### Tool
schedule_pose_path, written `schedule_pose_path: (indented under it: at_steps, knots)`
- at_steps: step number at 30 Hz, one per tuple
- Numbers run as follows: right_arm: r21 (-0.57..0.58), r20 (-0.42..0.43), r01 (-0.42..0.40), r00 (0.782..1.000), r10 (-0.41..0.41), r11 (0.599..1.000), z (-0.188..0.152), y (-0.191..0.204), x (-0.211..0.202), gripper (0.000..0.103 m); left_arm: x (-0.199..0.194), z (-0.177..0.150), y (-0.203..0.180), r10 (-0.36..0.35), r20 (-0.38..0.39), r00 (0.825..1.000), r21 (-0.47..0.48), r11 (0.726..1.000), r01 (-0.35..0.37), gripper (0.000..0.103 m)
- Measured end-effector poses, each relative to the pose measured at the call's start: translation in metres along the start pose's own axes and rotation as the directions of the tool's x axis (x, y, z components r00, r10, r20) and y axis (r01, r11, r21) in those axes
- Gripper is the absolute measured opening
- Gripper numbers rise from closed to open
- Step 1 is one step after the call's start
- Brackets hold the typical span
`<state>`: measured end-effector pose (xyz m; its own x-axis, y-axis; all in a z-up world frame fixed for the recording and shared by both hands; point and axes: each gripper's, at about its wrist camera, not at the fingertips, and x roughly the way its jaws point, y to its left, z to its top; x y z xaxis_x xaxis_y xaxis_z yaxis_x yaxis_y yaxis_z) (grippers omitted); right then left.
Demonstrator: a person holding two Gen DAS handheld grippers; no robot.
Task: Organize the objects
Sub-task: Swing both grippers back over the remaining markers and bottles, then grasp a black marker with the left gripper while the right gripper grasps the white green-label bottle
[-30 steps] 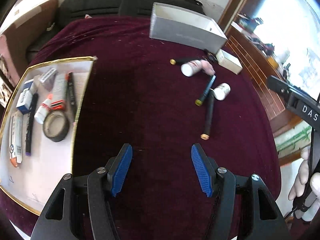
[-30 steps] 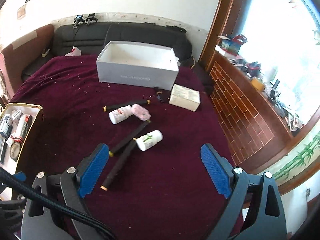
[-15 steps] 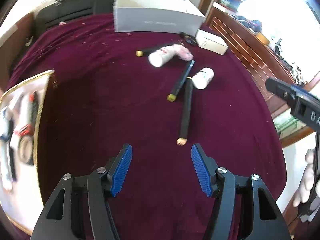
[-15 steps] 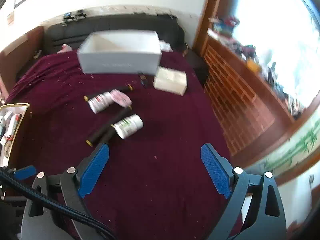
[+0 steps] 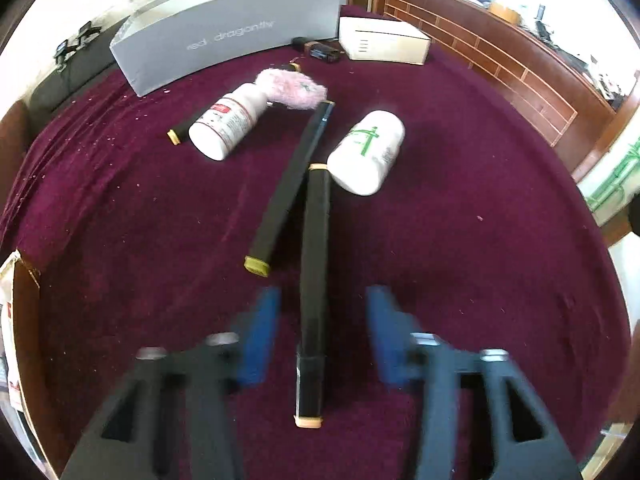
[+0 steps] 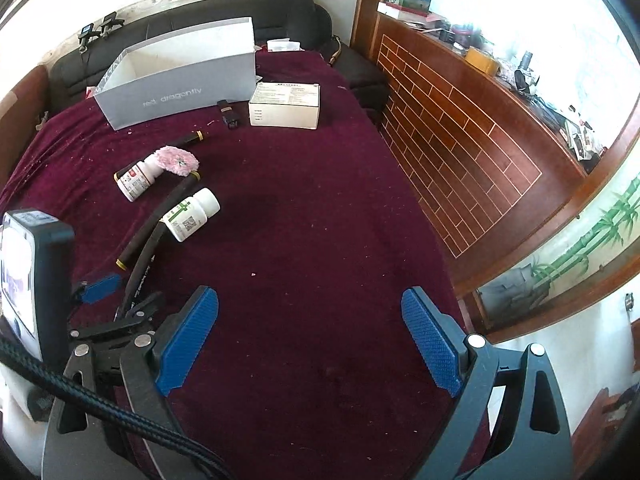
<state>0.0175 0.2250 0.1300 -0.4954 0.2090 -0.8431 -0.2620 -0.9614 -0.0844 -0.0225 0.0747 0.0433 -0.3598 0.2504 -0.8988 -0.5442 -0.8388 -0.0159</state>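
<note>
A long black marker (image 5: 315,264) with a tan end cap lies on the maroon cloth, its near part between the blurred blue fingers of my left gripper (image 5: 320,300). The jaws are closing, and a gap still shows on each side of the marker. A second black marker (image 5: 288,188) lies just to its left. Beyond them are a white bottle with a green label (image 5: 368,152), a white bottle with a red label (image 5: 228,124) and a pink fluffy pad (image 5: 292,88). My right gripper (image 6: 310,304) hangs open over bare cloth with nothing between its fingers.
An open grey box (image 5: 228,36) and a white carton (image 5: 384,40) stand at the back, with a small dark object (image 5: 324,52) between them. A third marker (image 5: 176,134) pokes out behind the red-label bottle. The tray's corner (image 5: 16,280) shows at far left. A brick-patterned wooden ledge (image 6: 460,128) runs along the right.
My left gripper has come forward and down from beside the tray to the nearest black marker, now between its narrowing fingers. The right gripper drifted lower and stays open.
</note>
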Motion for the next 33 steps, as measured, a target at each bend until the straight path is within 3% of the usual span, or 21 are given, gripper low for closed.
schedule_pose_path:
  at_steps: [1, 6, 12, 17, 19, 22, 23, 26, 28, 31, 33]
  knots:
    - [-0.004, -0.001, -0.001, 1.000, 0.001, 1.000, 0.000, 0.000, 0.000, 0.094, -0.002, -0.002, 0.004, -0.030, -0.014, 0.999, -0.014, 0.999, 0.030, 0.011]
    - [-0.001, -0.033, -0.038, 0.999, 0.038, 0.999, 0.004, 0.005, 0.011, 0.094, -0.027, -0.029, 0.030, -0.087, -0.027, 0.996, -0.076, 0.994, 0.084, 0.011]
    - [0.028, -0.070, -0.092, 0.993, 0.094, 0.995, 0.002, 0.009, 0.022, 0.094, -0.055, -0.075, 0.055, -0.077, -0.029, 0.997, -0.128, 0.989, 0.073, 0.011]
    - [0.045, -0.105, -0.129, 0.986, 0.133, 0.991, 0.004, 0.020, 0.030, 0.094, -0.042, -0.078, 0.058, -0.049, -0.062, 0.997, -0.142, 0.989, 0.040, 0.014]
    - [0.043, -0.111, -0.147, 0.982, 0.151, 0.988, 0.006, 0.026, 0.032, 0.094, -0.038, -0.072, 0.050, -0.021, -0.042, 0.999, -0.101, 0.995, 0.016, 0.023]
    - [0.069, -0.135, -0.211, 0.966, 0.219, 0.975, 0.012, 0.031, 0.038, 0.094, -0.033, -0.066, 0.038, -0.020, -0.028, 0.999, -0.068, 0.998, 0.018, 0.052]
    - [0.100, -0.154, -0.249, 0.953, 0.262, 0.963, 0.015, 0.030, 0.043, 0.094, -0.030, -0.065, 0.032, -0.016, -0.032, 0.999, -0.053, 0.998, 0.014, 0.061]
    - [0.210, -0.185, -0.361, 0.898, 0.399, 0.909, 0.029, 0.026, 0.061, 0.094, -0.024, -0.064, 0.020, 0.016, -0.034, 0.999, -0.007, 1.000, -0.016, 0.076]
    - [0.225, -0.188, -0.368, 0.892, 0.411, 0.902, 0.040, 0.028, 0.070, 0.094, -0.022, -0.065, 0.015, 0.031, -0.031, 0.999, 0.014, 0.999, -0.030, 0.082]
    - [0.166, -0.186, -0.336, 0.913, 0.364, 0.927, 0.058, 0.044, 0.078, 0.092, -0.022, -0.064, 0.019, 0.030, -0.026, 0.999, 0.003, 1.000, -0.030, 0.084]
    - [0.136, -0.200, -0.316, 0.919, 0.339, 0.939, 0.065, 0.056, 0.086, 0.081, -0.023, -0.066, 0.025, 0.030, -0.022, 0.999, -0.017, 0.999, -0.030, 0.081]
